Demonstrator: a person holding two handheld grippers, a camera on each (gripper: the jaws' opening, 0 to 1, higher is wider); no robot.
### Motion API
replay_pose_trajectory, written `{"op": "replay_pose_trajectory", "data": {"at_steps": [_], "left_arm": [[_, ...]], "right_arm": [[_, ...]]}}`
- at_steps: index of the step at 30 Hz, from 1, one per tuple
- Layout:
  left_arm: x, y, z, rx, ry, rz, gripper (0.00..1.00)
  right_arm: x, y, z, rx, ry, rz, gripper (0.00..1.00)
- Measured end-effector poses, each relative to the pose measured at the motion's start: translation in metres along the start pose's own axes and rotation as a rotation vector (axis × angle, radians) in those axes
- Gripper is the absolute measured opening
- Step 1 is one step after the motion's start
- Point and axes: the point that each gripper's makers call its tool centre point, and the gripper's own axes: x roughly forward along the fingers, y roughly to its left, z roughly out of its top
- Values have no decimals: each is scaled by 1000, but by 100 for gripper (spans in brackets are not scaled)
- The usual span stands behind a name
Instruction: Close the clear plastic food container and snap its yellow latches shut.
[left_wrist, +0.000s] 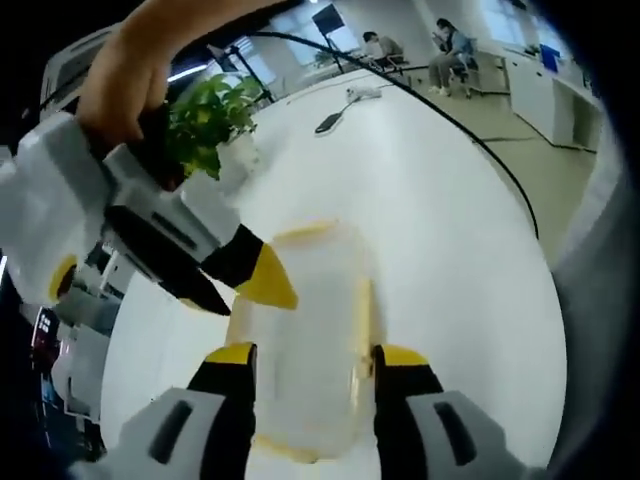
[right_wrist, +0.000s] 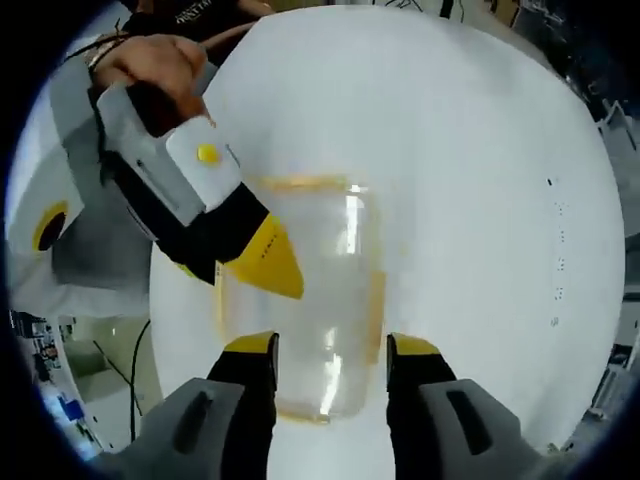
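— Where's the box now?

— The clear plastic food container sits flat on the round white worktop, right in the middle between the two tools. In the left gripper view the left gripper has its jaws spread, one yellow-tipped jaw on either side of the container, straddling it, not pinching anything. The right gripper comes in from the left of that view with its yellow tip down at the container's edge.

— And from the other side?

— Much the same. In the right gripper view the right gripper also stands with jaws apart over the container, and the left gripper reaches in with its tip near the lid's rim. The lid looks to be on already; yellow latches run along the sides and ends, though I can't tell which are snapped down.

— So how should the pressing go?

— I'd say keep one tool steadying the box so it doesn't skid on that smooth top, and push each latch squarely downward at its middle, not at a corner. Work opposite sides in turn so the lid seats evenly.

— Anything in the way?

— A potted plant and a dark handset lie farther back, well apart from the work.
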Motion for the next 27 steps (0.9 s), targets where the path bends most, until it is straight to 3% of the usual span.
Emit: {"op": "replay_pose_trajectory", "data": {"at_steps": [2, 4, 7, 9, 12, 13, 15, 17, 19, 20, 25, 27], "left_arm": [[-8, 8, -14, -48, 61, 32, 48], [-13, 16, -17, -101, 57, 67, 55], [-25, 29, -22, -200, 22, 116, 61], [-33, 37, -29, -297, 2, 166, 71], [-41, 52, -39, -463, -72, 295, 95], [-41, 50, -43, -514, -101, 300, 99], [-40, 41, -52, -594, -88, 292, 99], [-33, 30, -58, -622, -78, 256, 99], [-24, 20, -66, -655, -51, 233, 99], [-17, 13, -72, -698, -27, 217, 99], [-1, -1, -68, -776, -62, 159, 99], [3, -9, -65, -771, -53, 118, 98]], "right_arm": [[-7, -3, -9, -25, -11, -97, 50], [-16, 0, -12, -9, -78, -159, 55], [-26, 4, -14, 78, -198, -220, 59], [-32, 8, -19, 137, -298, -274, 65], [-31, 8, -30, 240, -414, -355, 85], [-27, 12, -37, 284, -453, -369, 92], [-21, 15, -46, 350, -513, -412, 99], [-10, 27, -55, 422, -523, -411, 99], [2, 40, -63, 488, -493, -392, 100], [6, 44, -61, 479, -519, -408, 100], [22, 47, -63, 557, -545, -468, 100], [28, 44, -63, 580, -564, -485, 100]]}}
